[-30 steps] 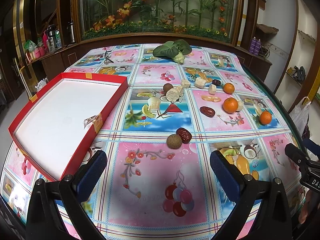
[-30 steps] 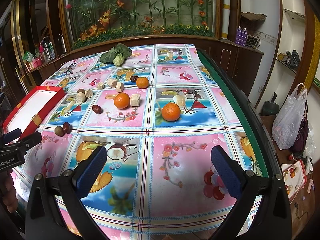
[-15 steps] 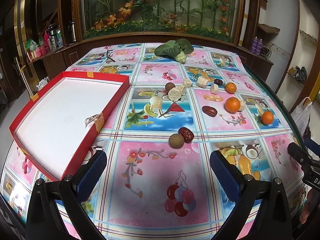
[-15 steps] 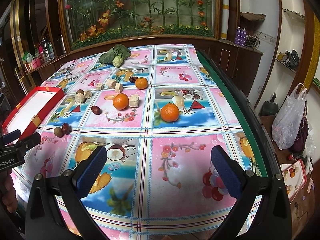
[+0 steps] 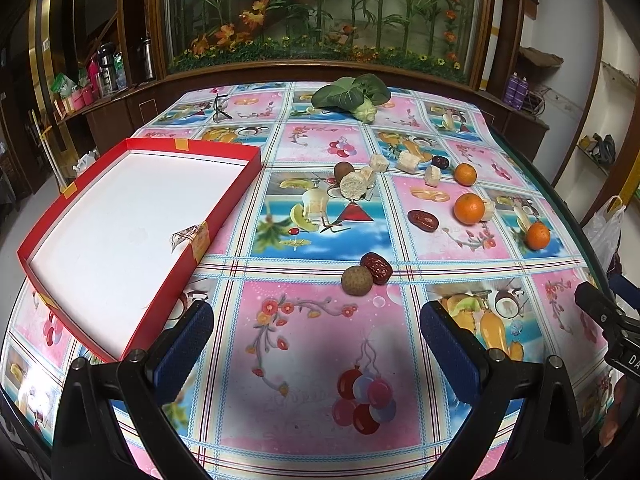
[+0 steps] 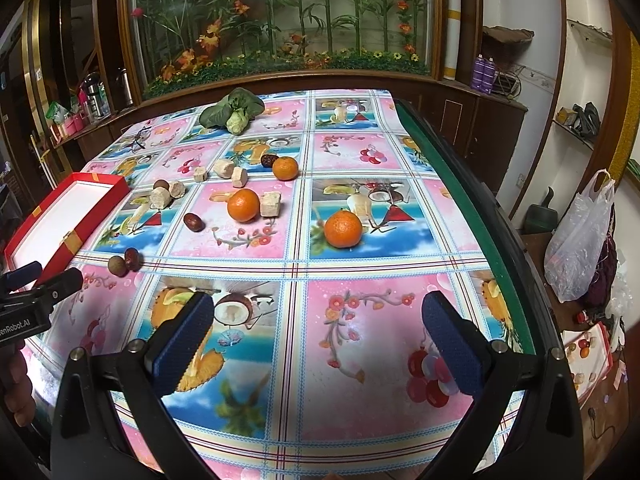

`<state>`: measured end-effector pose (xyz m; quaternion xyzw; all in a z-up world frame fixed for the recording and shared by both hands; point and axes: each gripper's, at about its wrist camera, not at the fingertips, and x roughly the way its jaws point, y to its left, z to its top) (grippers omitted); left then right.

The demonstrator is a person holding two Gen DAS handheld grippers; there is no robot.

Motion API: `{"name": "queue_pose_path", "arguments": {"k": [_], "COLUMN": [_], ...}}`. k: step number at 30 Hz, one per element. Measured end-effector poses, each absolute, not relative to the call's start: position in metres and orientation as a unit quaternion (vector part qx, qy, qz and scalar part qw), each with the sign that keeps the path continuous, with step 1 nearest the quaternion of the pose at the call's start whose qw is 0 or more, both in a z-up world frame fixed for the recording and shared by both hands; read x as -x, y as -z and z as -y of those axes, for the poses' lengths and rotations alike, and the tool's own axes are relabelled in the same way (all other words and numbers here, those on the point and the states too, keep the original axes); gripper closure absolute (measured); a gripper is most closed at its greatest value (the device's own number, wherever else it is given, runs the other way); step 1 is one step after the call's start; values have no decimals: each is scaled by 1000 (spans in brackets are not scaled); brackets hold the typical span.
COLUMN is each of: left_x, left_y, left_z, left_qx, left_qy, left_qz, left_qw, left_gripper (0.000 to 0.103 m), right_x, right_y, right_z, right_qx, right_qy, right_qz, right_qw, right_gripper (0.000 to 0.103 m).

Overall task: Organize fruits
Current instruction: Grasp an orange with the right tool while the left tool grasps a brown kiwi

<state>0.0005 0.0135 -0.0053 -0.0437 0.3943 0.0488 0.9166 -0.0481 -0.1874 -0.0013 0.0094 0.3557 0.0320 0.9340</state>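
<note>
While both tools hang spread wide and empty over the near edge of the surface (image 5: 320, 360), the left tool (image 5: 316, 344) has the red tray (image 5: 224, 220) at its left and, just ahead, a round brown longan (image 5: 356, 280) touching a wrinkled red date (image 5: 377, 267). Further right, the right tool (image 6: 316, 340) faces the nearest mandarin (image 6: 343, 229), bright and dimpled, straight ahead but farther off, so the left looks nearer to fruit.

Three oranges (image 6: 343, 227) (image 6: 243, 205) (image 6: 285, 168). Three dark red dates (image 5: 377, 267) (image 5: 423, 221) (image 5: 440, 161). Two brown round fruits (image 5: 355, 280) (image 5: 343, 170). Six pale cut chunks (image 5: 354, 185) (image 5: 379, 163) (image 5: 409, 161) (image 5: 432, 175) (image 6: 271, 203) (image 5: 366, 176). One leafy green vegetable (image 5: 352, 94). One red tray (image 5: 224, 208). One pair of glasses (image 5: 220, 107).
</note>
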Motion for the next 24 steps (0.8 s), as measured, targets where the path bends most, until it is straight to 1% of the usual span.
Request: {"name": "queue_pose_path", "arguments": {"k": [20,22,23,24], "left_x": [-5,-7,-8,-9], "left_y": [11,14,15,16], "left_z": [-11,-10,-9,-8], "left_qx": [47,49,47,47], "left_qy": [-44,-40,-38,-36], "left_qz": [-408,-413,-415,-417], "left_qw": [911,909,908,907], "left_gripper": [1,1,1,2], "right_x": [20,10,1,-7], "right_y": [5,5,6,7], "right_z": [195,198,198,198], "right_qx": [-13,-13,-12,-12], "right_qy": [-29,-30,-29,-28], "right_qz": [-365,-367,-372,-378], "right_qw": [930,930,928,925], "right_gripper": [1,5,14,28]}}
